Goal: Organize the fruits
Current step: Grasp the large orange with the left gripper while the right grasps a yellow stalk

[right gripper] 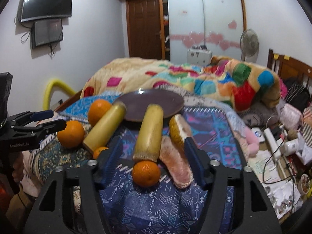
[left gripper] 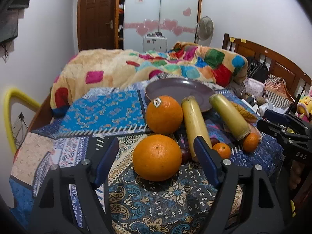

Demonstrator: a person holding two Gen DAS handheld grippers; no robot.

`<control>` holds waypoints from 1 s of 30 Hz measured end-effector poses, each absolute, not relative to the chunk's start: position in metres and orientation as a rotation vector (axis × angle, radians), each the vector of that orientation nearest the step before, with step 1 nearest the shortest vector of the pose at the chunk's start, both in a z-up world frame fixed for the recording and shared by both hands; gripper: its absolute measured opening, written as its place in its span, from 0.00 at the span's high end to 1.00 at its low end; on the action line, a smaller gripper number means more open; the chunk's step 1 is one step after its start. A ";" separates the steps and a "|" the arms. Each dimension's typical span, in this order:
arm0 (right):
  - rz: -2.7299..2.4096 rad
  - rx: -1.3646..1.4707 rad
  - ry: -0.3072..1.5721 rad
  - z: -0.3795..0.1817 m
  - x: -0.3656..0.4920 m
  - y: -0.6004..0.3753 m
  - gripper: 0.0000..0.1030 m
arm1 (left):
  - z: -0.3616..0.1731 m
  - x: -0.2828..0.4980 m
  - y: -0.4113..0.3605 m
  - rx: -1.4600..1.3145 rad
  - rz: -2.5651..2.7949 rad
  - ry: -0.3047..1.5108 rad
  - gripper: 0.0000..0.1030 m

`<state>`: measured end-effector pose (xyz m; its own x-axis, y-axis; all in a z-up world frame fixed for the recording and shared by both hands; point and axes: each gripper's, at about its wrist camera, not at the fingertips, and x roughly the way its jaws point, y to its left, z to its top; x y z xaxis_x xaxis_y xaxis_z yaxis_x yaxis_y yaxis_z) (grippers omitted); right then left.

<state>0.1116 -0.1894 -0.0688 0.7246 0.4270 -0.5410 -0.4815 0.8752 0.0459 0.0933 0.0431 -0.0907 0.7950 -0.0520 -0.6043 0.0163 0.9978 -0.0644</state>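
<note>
A purple plate [left gripper: 175,89] lies on the patterned cloth, also in the right wrist view [right gripper: 154,101]. In front of it lie two big oranges [left gripper: 157,157] [left gripper: 163,115], two yellowish sugarcane pieces [left gripper: 195,124] [left gripper: 228,115], small mandarins [left gripper: 222,150] and pomelo wedges [right gripper: 175,167]. My left gripper [left gripper: 156,148] is open, its fingers on either side of the near big orange. My right gripper [right gripper: 153,148] is open around a mandarin [right gripper: 146,173] and the end of a sugarcane piece [right gripper: 150,134].
A colourful quilt [left gripper: 156,64] is heaped behind the plate. Clutter, cables and a power strip [right gripper: 273,142] lie to the right. A wooden headboard [left gripper: 273,62] stands far right. A yellow tube [left gripper: 7,117] is at the left edge.
</note>
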 end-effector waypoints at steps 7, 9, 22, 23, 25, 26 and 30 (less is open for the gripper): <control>0.527 -0.118 0.642 -0.078 0.128 -0.182 0.52 | -0.103 0.109 0.045 -0.054 -0.057 0.712 0.28; 0.534 -0.131 0.646 -0.077 0.130 -0.177 0.52 | -0.108 0.113 0.045 -0.056 -0.062 0.728 0.32; 0.558 -0.152 0.720 -0.090 0.159 -0.157 0.54 | -0.115 0.124 0.050 -0.076 -0.096 0.751 0.36; 0.557 -0.155 0.725 -0.092 0.160 -0.155 0.54 | -0.115 0.125 0.050 -0.075 -0.098 0.751 0.36; 0.549 -0.170 0.719 -0.092 0.161 -0.152 0.54 | -0.116 0.126 0.051 -0.072 -0.100 0.750 0.36; 0.547 -0.174 0.717 -0.092 0.161 -0.151 0.54 | -0.116 0.126 0.050 -0.068 -0.100 0.748 0.36; 0.524 -0.193 0.702 -0.092 0.163 -0.149 0.63 | -0.118 0.127 0.047 -0.042 -0.097 0.753 0.36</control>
